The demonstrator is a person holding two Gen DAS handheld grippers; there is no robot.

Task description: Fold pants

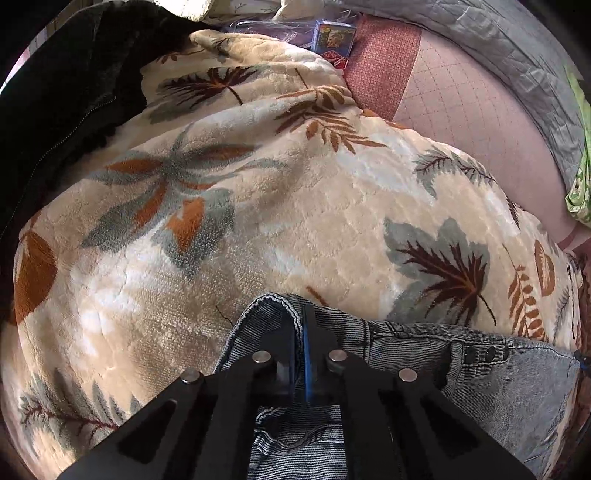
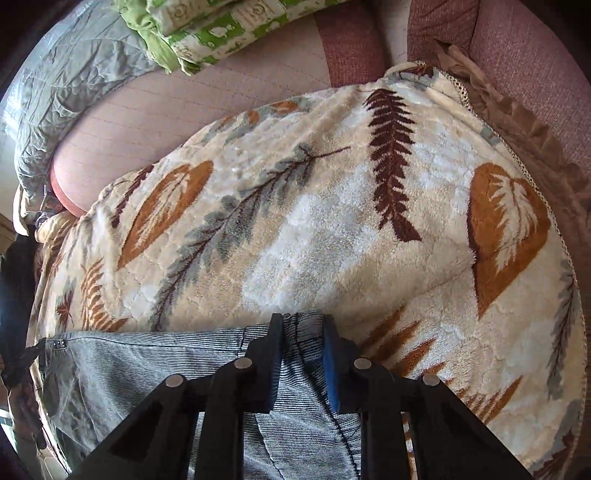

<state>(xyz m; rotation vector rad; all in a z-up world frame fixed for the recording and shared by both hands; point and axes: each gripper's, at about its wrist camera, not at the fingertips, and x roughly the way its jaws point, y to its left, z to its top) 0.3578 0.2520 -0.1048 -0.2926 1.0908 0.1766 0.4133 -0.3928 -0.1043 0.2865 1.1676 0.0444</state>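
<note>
Grey-blue denim pants [image 1: 424,343] lie flat on a cream blanket [image 1: 258,221] with a leaf pattern. In the left wrist view, my left gripper [image 1: 306,325] is shut on a turned-up corner of the pants' top edge, with the fabric curling over its fingertips. In the right wrist view, the pants [image 2: 147,354] stretch off to the left. My right gripper [image 2: 302,325] pinches a bunched seam of the pants' edge between its black finger and its blue-padded finger. Both grippers point steeply down at the blanket [image 2: 295,221].
A black zipped jacket [image 1: 66,92] lies at the blanket's far left. Beyond the blanket are a blue box [image 1: 334,40], a pink quilted surface [image 1: 461,110] and a grey quilt [image 1: 498,48]. Green patterned bedding [image 2: 207,33] and a brown cloth [image 2: 517,122] lie at the back.
</note>
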